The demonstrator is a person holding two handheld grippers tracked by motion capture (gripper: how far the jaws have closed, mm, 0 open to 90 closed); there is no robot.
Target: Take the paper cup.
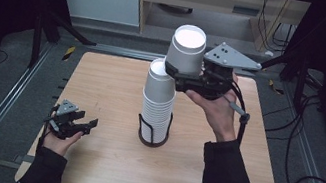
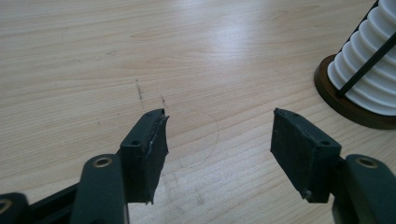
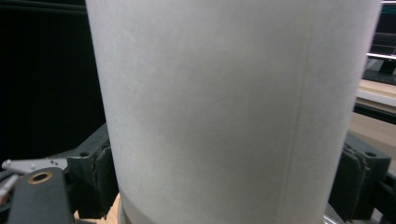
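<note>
A white paper cup hangs upright just above and to the right of a tall stack of white cups, with my right gripper shut on its lower wall. The stack stands in a dark wire holder at the middle of the wooden table. In the right gripper view the cup's wall sits between both black pads. My left gripper rests low at the table's front left, open, with bare wood between its jaws. The stack is at the far right of the left gripper view.
Metal rails run along both sides of the table, and cables lie on the floor at the right. A white cabinet and a wooden shelf stand beyond the far edge. A faint pencil circle marks the wood in front of the left gripper.
</note>
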